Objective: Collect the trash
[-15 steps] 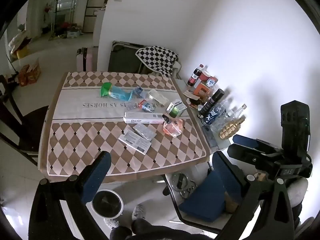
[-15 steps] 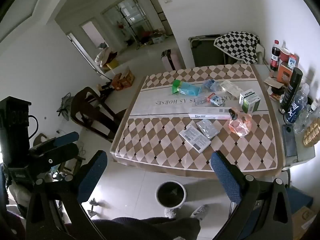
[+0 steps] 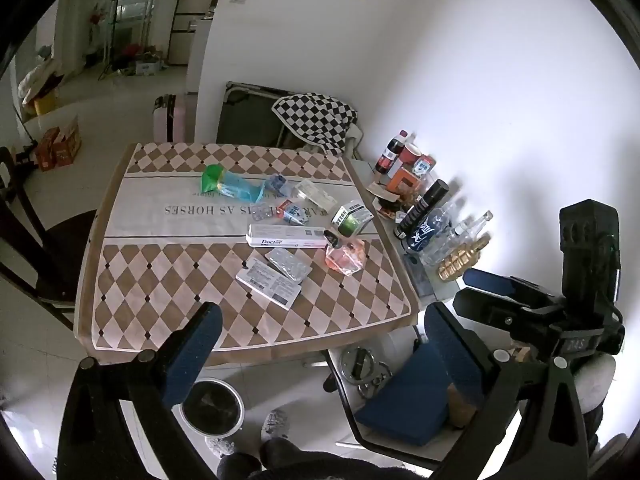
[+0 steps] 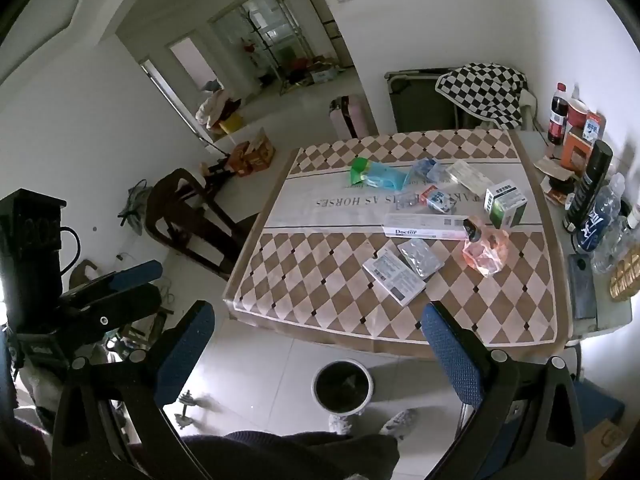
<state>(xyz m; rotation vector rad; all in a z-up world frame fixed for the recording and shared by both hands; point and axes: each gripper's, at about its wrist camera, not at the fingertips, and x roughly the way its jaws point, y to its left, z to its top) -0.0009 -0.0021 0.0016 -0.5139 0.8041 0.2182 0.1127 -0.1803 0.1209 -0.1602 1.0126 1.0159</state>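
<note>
Litter lies on the checked tablecloth [image 3: 160, 280]: a green and blue wrapper [image 3: 228, 182], a long white Doctor box [image 3: 286, 236], a blister pack [image 3: 288, 264] on a flat white packet [image 3: 268, 282], a green and white box [image 3: 352, 216] and a pink bottle [image 3: 346, 254]. A round bin [image 3: 212, 408] stands on the floor by the table's near edge. My left gripper [image 3: 320, 344] hangs open above that edge, holding nothing. My right gripper [image 4: 320, 344] is open too, over the floor and the bin [image 4: 342, 388], short of the table [image 4: 320, 300].
A side shelf [image 4: 600, 320] right of the table carries several bottles and a dark can [image 4: 588, 184]. A blue-seated chair [image 3: 404, 400] stands at the near right, a dark wooden chair [image 4: 180, 208] at the left. The person's shoes [image 3: 274, 424] show beside the bin.
</note>
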